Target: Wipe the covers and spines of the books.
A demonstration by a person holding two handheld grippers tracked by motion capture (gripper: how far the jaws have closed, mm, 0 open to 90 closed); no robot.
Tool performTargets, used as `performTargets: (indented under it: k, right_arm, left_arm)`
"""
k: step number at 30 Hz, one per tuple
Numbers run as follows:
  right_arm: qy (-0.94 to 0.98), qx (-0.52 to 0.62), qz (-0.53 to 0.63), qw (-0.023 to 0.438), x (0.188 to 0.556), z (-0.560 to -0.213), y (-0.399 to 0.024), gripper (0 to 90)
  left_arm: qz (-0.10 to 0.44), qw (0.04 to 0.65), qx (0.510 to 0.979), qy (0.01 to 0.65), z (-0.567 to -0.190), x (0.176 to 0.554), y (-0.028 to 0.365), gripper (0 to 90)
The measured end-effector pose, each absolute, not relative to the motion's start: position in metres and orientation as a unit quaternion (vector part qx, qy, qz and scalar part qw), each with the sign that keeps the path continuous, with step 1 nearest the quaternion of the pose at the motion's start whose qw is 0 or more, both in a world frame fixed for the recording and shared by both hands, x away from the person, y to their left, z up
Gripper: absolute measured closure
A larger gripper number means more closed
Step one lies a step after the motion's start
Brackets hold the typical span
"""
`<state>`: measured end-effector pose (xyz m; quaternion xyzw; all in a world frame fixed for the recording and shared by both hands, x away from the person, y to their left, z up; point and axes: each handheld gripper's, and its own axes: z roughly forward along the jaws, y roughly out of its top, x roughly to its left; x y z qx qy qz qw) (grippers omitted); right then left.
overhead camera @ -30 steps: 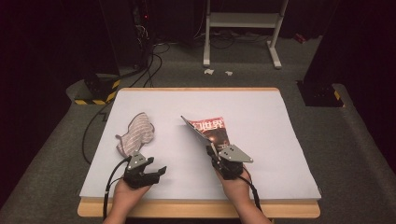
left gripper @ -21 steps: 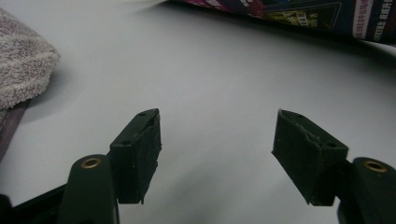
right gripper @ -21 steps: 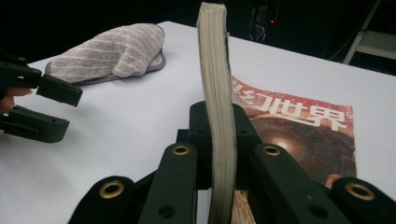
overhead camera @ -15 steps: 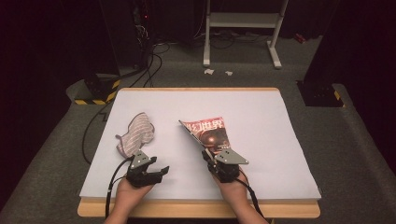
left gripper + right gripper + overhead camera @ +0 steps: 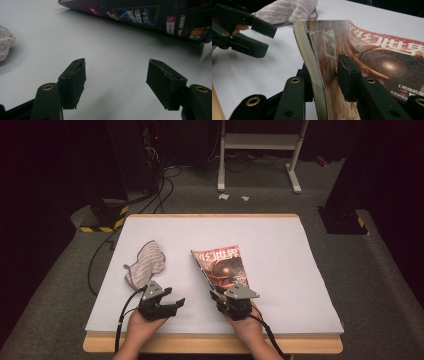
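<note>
- The right gripper [image 5: 234, 299] stood at the near edge of the magazine [image 5: 222, 267], whose spine side was lifted off the bench [image 5: 280, 250] while the far cover side lay lower; the tilt suggested the near-left edge had been propped up by that grip.
- In the right gripper view its jaws had just been opening: the magazine's thick page block [image 5: 312, 62] stood between them, and the right-hand finger [image 5: 347, 75] appeared to have come slightly off the cover, so the hold looked released rather than clamped.
- The left gripper [image 5: 167, 304] hovered near the bench's near edge, left of the magazine, its jaws fairly wide apart and holding nothing; it seemed parked ready to help.
- A crumpled striped cloth [image 5: 145, 265] lay just beyond the left gripper, apart from the magazine.
- The bench was a pale sheet over a wooden board, otherwise bare.
- Around it lay grey carpet and a dark room, with cables [image 5: 150, 195] and a yellow-black striped block [image 5: 102, 222] at the far left, and a white stand [image 5: 260, 150] at the far side.
</note>
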<state>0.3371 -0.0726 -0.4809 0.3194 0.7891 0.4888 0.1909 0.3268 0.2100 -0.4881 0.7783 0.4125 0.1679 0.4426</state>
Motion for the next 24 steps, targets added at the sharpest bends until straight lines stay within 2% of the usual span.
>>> performTargets:
  k: [14, 24]
  right_arm:
    - [0.810, 0.307, 0.471, 0.166, 0.333, -0.490, -0.070, 56.1]
    - [0.815, 0.304, 0.468, 0.158, 0.329, -0.492, -0.074, 52.7]
  left_arm:
    - [0.170, 0.447, 0.783, 0.398, -0.486, 0.328, 0.201, 30.4]
    - [0.170, 0.448, 0.781, 0.400, -0.486, 0.330, 0.202, 30.1]
